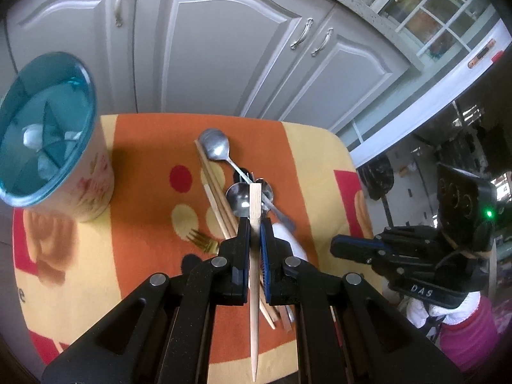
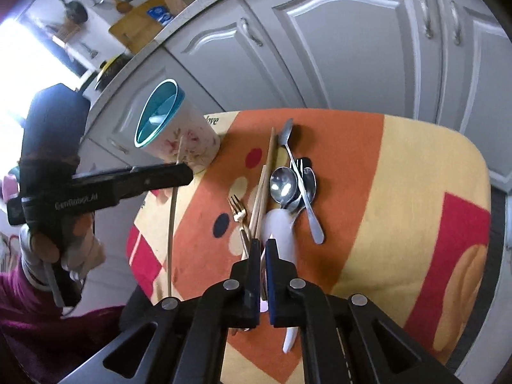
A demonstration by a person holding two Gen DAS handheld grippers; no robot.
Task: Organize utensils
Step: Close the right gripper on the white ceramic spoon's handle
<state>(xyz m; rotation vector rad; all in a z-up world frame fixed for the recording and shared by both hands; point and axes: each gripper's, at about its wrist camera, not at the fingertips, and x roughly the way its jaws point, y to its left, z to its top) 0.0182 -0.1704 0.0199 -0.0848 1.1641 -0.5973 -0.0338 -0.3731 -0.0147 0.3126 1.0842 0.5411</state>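
Fingers (image 2: 255, 256) half hiding white spoon (image 2: 281, 227)

We read "D A S" in white caps on the black body of the right gripper (image 1: 334, 245), seen from left wrist cam. Right wrist cam: "GenRobot.AI" in white on the side of the left gripper (image 2: 188, 172). The cloth (image 2: 400, 166) on the surface has "love" in dark script by its far edge; left cam shows a cut-off "e" at the cloth's left edge. Nothing else legible.
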